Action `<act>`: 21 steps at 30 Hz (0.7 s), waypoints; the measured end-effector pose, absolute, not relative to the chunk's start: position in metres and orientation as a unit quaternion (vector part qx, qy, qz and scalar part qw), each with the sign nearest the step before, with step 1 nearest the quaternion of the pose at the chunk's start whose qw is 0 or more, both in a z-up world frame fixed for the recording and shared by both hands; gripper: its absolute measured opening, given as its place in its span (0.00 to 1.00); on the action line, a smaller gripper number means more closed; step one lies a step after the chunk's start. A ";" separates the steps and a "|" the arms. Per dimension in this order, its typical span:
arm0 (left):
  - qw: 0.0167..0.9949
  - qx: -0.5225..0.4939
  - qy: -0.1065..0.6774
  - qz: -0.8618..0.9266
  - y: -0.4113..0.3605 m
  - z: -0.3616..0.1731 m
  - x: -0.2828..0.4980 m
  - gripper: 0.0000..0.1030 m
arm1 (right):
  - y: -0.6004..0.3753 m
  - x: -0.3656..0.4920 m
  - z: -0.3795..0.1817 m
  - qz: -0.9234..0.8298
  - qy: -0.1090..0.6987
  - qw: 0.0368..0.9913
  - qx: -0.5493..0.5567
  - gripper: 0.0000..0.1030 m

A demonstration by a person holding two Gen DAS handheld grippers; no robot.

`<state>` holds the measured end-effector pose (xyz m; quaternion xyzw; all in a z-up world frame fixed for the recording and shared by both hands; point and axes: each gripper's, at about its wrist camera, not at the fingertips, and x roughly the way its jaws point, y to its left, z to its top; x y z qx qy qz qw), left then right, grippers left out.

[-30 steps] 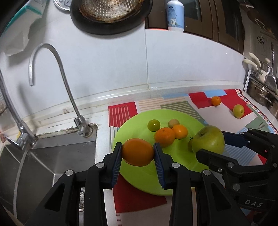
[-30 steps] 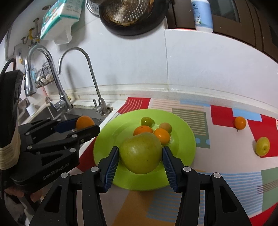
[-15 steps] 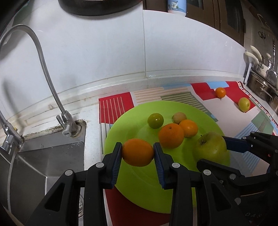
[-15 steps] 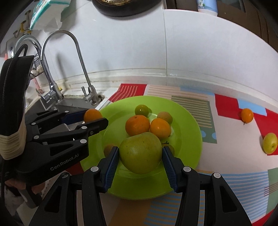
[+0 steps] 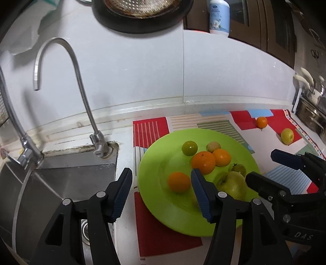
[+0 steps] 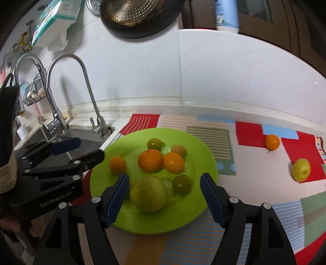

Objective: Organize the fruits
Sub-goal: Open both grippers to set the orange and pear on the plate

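Both tools are spread wide, pinching nothing: left tool [image 5: 161,191] beside an orange [image 5: 178,182], right tool [image 6: 164,196] around a green apple [image 6: 148,196], on the green plate [image 6: 205,155] at frame centre.

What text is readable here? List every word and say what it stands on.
"DAS": on the body of the right gripper, in the left wrist view.
"GenRobot.AI": on the body of the left gripper, slightly blurred.
Label on the bottle: too blurred to read.
Print on the package: too blurred to read.
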<state>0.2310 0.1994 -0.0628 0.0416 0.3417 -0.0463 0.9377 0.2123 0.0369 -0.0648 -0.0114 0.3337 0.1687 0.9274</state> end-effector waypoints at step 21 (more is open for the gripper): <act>0.956 0.038 0.289 -0.041 0.154 -0.018 0.173 0.76 | -0.025 0.161 -0.031 0.128 0.287 0.949 0.008 0.73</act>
